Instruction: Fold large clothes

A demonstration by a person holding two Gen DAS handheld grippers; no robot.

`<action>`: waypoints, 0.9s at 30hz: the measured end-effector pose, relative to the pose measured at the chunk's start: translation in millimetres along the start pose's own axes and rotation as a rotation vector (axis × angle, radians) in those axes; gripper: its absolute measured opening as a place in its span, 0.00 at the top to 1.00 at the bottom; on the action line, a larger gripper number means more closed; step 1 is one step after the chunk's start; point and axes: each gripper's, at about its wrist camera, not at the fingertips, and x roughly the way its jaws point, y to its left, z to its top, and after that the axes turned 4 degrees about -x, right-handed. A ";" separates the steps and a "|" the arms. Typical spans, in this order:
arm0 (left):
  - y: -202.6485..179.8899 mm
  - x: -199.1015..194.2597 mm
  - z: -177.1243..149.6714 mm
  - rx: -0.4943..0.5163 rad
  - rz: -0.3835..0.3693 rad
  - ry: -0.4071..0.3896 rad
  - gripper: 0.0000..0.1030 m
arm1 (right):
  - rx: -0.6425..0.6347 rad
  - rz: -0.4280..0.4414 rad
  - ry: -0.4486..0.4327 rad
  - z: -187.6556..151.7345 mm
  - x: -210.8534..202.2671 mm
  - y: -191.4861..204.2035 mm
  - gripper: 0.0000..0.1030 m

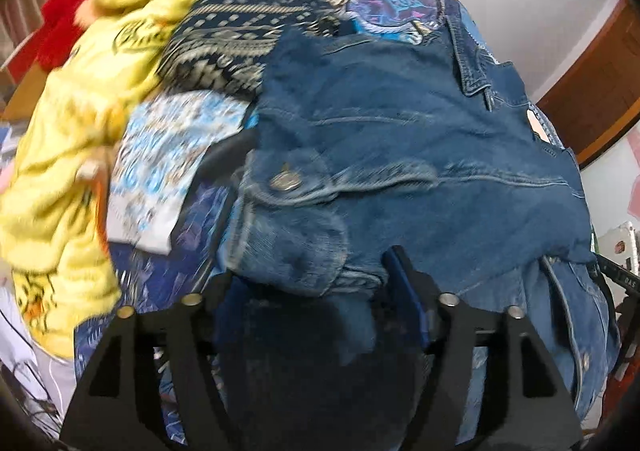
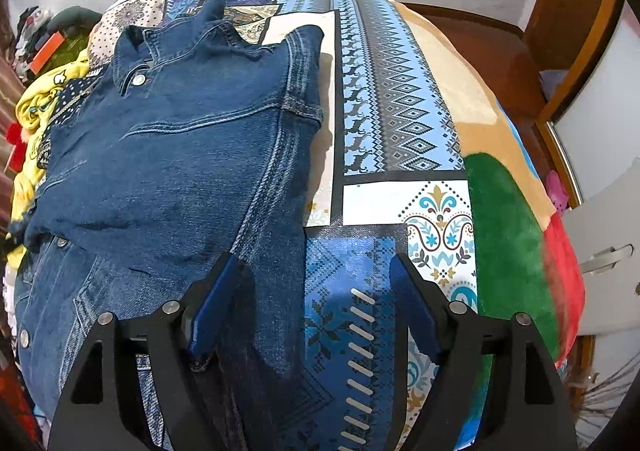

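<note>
Denim jacket on patchwork bedcover

Bed beneath my tools, covered by a blue patchwork-print sheet. Lying on it: the denim jacket under my left-hand finger, a yellow fleece garment further left, and a green-and-red blanket to my right.

Denim jacket lies folded on patchwork bedspread
</note>
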 end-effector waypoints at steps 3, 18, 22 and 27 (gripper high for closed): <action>11.7 -9.7 -5.6 -0.014 0.001 -0.004 0.22 | 0.016 0.013 0.014 -0.3 -0.2 -3.7 0.25; 13.2 -37.1 76.7 0.088 0.059 -0.077 0.22 | -0.047 0.081 -0.042 35.2 -25.1 10.5 0.25; 2.4 -16.3 108.3 0.121 0.067 -0.069 0.22 | -0.087 0.078 -0.066 55.7 -23.5 18.2 0.25; 6.5 24.2 134.4 0.116 0.067 -0.016 0.22 | -0.081 0.086 -0.071 77.7 -6.5 16.8 0.25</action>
